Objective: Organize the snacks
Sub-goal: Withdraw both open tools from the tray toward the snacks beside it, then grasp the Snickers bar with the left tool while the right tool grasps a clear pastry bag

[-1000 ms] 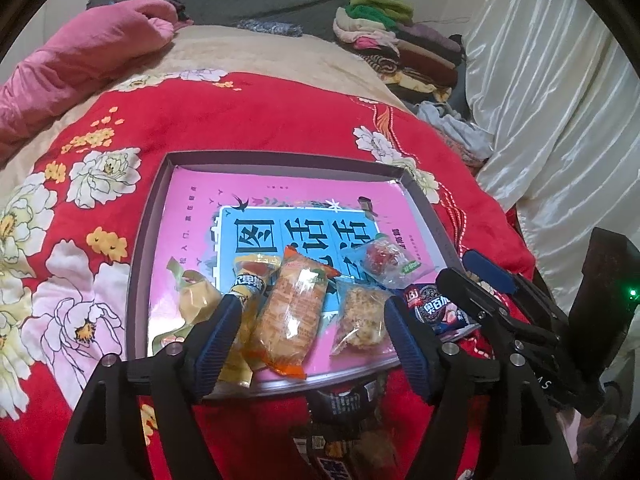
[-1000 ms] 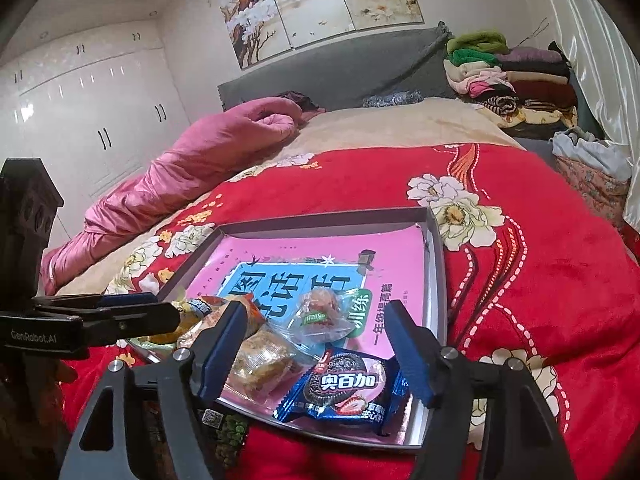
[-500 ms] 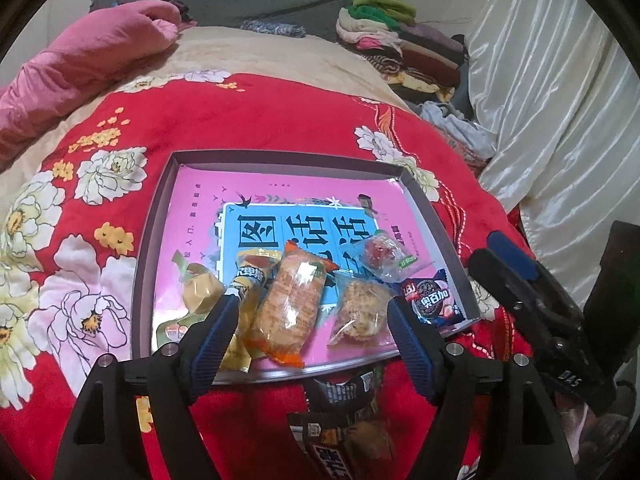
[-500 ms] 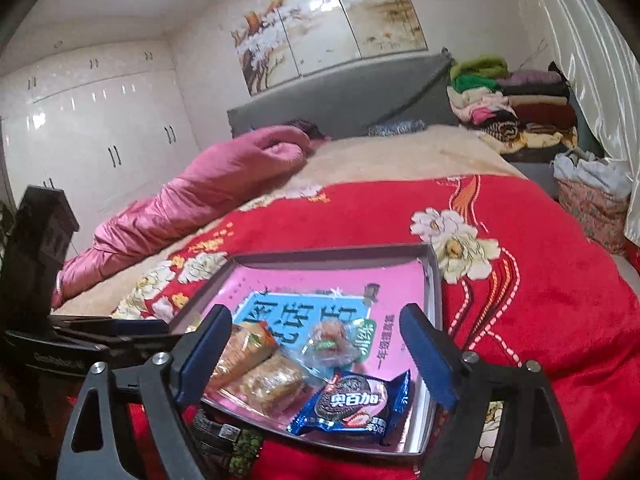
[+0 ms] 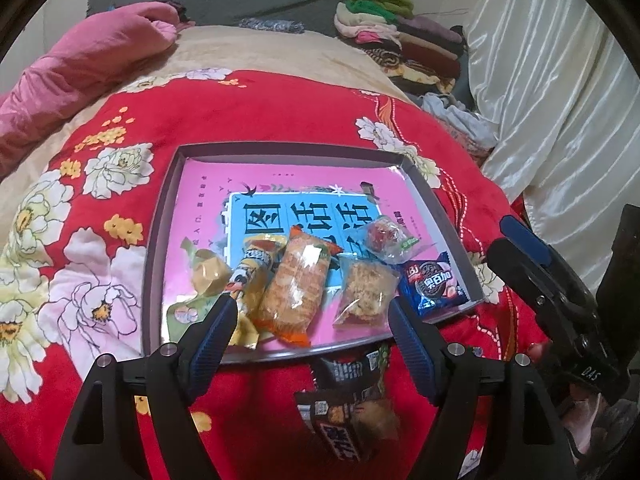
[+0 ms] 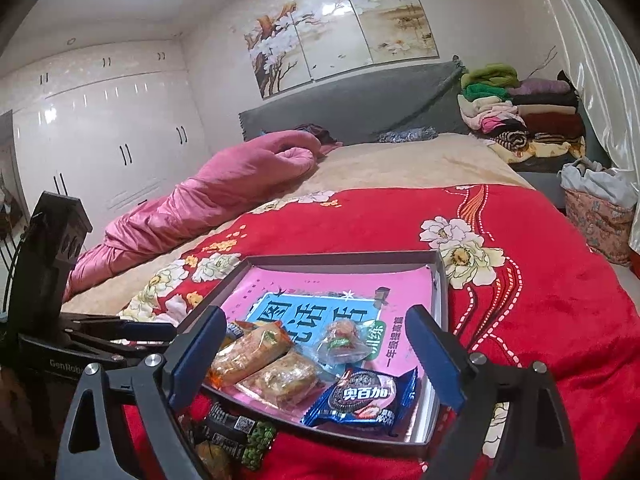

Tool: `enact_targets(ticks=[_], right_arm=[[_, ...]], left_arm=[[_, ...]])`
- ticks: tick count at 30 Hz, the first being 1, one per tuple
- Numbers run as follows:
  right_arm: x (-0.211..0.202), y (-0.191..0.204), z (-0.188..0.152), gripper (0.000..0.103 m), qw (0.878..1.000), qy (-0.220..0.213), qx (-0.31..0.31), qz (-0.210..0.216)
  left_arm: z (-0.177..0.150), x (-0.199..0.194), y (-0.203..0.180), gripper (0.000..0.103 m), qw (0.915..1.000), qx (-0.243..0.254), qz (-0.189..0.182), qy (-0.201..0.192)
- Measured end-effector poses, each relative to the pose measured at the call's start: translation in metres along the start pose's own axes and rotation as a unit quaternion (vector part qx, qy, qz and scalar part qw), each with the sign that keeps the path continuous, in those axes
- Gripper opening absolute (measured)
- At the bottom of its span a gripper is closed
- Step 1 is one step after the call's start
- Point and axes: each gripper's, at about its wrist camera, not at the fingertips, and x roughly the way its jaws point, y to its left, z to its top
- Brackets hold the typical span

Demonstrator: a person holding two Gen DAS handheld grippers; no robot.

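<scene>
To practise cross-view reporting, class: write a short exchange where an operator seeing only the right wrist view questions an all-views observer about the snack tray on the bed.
Operator: Anything in the snack row that I can't see?
Observer: Yes, a tan wrapped sweet at the end farthest from the blue biscuit pack.
Operator: Is the left tool gripping something?
Observer: No, the left tool is open and empty, at the tray's near edge.

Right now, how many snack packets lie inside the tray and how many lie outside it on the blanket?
Inside the tray: 6, running from the tan candy through the orange cracker pack to the blue cookie pack.
Outside on the red blanket: 2 dark packets.
Total: 8
</scene>
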Motion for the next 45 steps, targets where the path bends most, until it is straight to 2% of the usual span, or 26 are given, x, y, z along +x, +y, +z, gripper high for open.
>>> enact_targets(ticks=[5,11,23,30,39,45], right_arm=[[-0.006,0.01,-0.003,0.091,1.0,-0.001,-0.022,-0.007],[-0.013,0.021,-0.008,0.091,0.999,0.009,-0.035,0.007],[-0.016,0.048,-0.028,0.091,0.996,0.059,-0.063,0.009],[-0.021,0.047,-0.042,0.091,0.995,0.091,-0.046,0.007],[-0.04,0.037,-0.049,0.091,0.996,0.091,-0.008,-0.001],[-0.041,0.041,-0.055,0.091,0.995,0.103,-0.011,-0.001]], left_arm=[[-0.003,-0.006,0.006,0.079,1.0,-0.005,0.002,0.001],[-0.008,-0.012,0.011,0.079,1.0,-0.007,0.001,0.003],[-0.026,-0.012,0.021,0.079,0.9993,-0.017,-0.012,0.032],[-0.036,-0.011,0.023,0.079,0.9985,-0.018,-0.02,0.048],[-0.049,-0.013,0.024,0.079,0.9979,-0.011,-0.021,0.061],[-0.058,-0.009,0.023,0.079,0.9964,-0.015,-0.037,0.076]])
